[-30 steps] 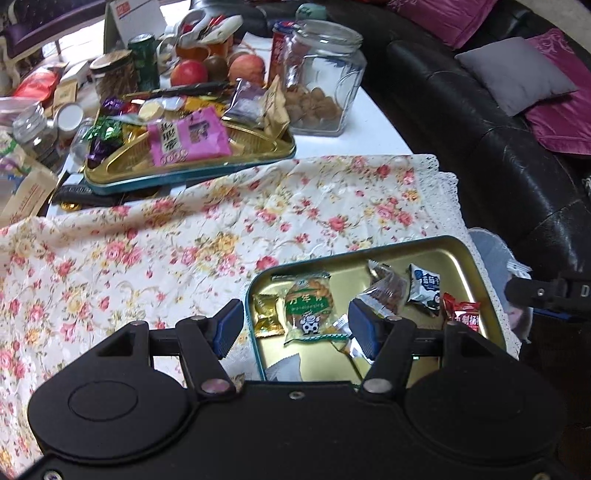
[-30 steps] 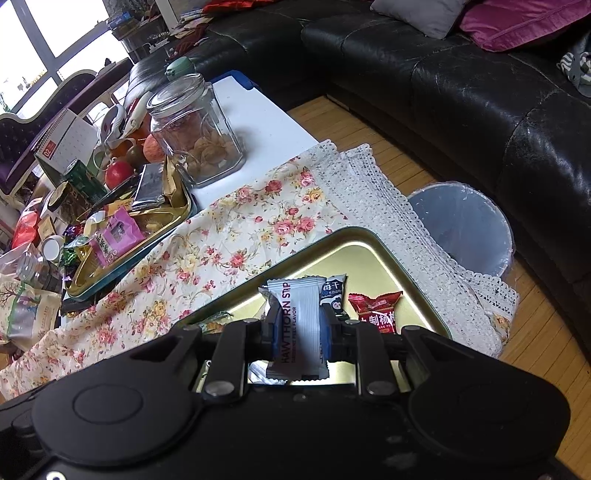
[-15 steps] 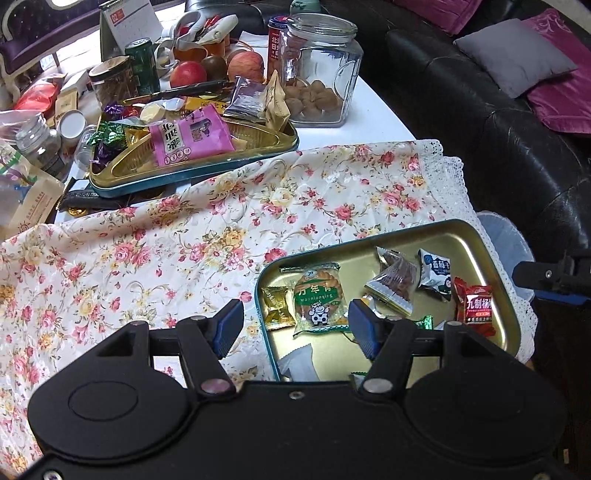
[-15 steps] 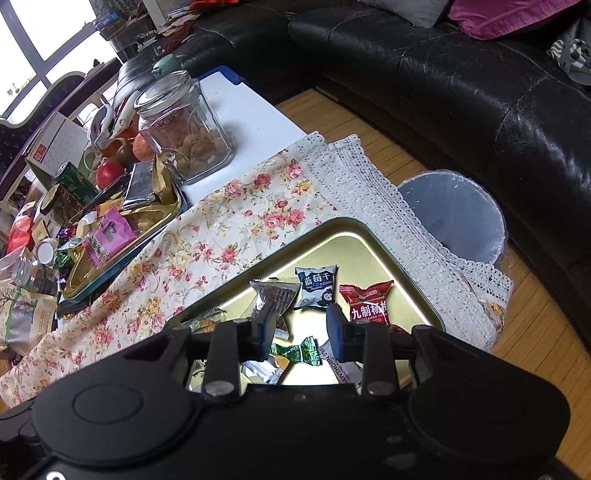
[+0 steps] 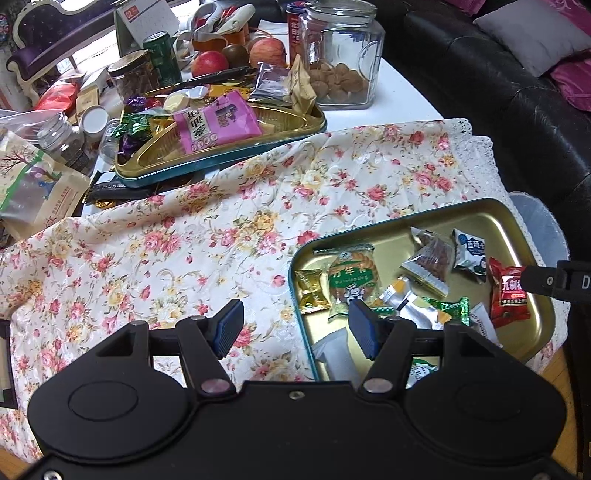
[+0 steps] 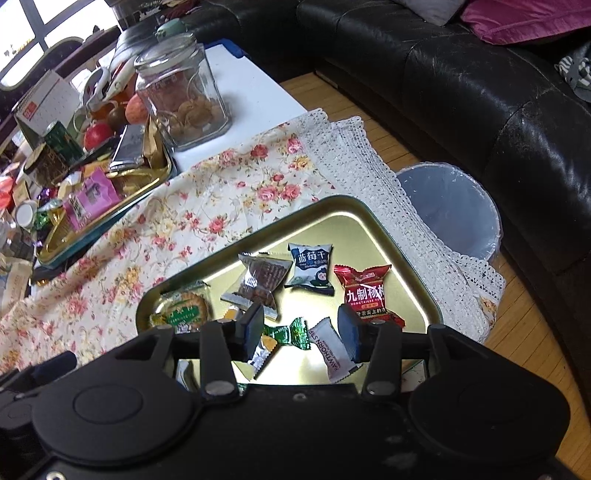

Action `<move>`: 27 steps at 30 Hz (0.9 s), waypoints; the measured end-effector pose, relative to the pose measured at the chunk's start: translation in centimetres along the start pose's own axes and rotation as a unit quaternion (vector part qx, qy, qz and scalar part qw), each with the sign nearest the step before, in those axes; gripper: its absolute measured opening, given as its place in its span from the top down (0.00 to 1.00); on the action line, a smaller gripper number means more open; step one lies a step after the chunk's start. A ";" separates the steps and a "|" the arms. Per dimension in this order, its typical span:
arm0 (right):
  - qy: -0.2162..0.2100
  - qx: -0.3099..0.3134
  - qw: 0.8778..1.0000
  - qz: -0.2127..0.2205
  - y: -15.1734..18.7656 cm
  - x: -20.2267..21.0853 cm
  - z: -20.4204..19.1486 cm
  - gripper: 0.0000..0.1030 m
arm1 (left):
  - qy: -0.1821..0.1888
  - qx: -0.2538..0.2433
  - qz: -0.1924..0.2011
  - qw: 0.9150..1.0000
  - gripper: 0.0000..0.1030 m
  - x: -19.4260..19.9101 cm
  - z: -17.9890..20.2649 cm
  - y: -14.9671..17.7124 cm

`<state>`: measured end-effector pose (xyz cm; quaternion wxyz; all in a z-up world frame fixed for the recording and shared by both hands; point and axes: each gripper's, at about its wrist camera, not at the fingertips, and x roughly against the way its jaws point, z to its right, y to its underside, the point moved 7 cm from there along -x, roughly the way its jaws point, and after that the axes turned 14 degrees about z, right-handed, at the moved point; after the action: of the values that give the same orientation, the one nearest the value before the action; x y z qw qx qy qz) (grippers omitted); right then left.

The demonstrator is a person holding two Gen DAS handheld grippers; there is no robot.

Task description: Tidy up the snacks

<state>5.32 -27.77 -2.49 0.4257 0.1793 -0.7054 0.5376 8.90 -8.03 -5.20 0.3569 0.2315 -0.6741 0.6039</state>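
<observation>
I'm looking into a home living room. A black leather sofa (image 6: 461,85) with grey and magenta cushions (image 5: 532,33) wraps around beyond my right gripper (image 6: 301,328), a lined waste bin (image 6: 452,210) stands on the wooden floor (image 6: 524,332) beside it, and ahead of my left gripper (image 5: 297,330) the worktop (image 5: 399,96) carries a floral lace-edged cloth (image 5: 184,240), fruit (image 5: 208,62), a glass jar (image 5: 340,55) and a desk calendar (image 5: 142,18).

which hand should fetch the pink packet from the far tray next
Left, probably. Its tongs hang open and empty over the cloth, nearer the pink packet. The right tongs are opening above the near tray.
</observation>
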 end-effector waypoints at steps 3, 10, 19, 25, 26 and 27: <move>0.000 0.016 1.000 0.000 0.2 -0.1 -0.5 0.55 | -0.009 0.002 -0.006 1.000 0.37 -0.1 -0.2 0.2; -0.002 0.035 0.999 -0.006 0.7 -0.3 -1.0 0.54 | -0.010 -0.002 -0.027 1.000 0.37 -0.2 -0.1 0.8; -0.003 0.034 0.999 -0.009 0.8 -0.5 -1.0 0.54 | -0.006 0.000 -0.041 0.999 0.37 -0.5 0.1 1.2; -0.006 0.041 0.999 -0.012 1.0 -0.6 -1.2 0.54 | -0.007 -0.005 -0.040 0.999 0.37 -0.4 0.2 1.2; -0.006 0.041 0.999 -0.012 1.0 -0.6 -1.2 0.54 | -0.007 -0.005 -0.040 0.999 0.37 -0.4 0.3 1.2; -0.006 0.042 0.999 -0.012 1.0 -0.6 -1.2 0.54 | -0.008 -0.005 -0.041 0.999 0.37 -0.4 0.2 1.2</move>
<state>5.45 -26.42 -3.52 0.4204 0.2086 -0.6826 0.5602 8.18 -8.12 -6.27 0.3772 0.2613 -0.6700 0.5835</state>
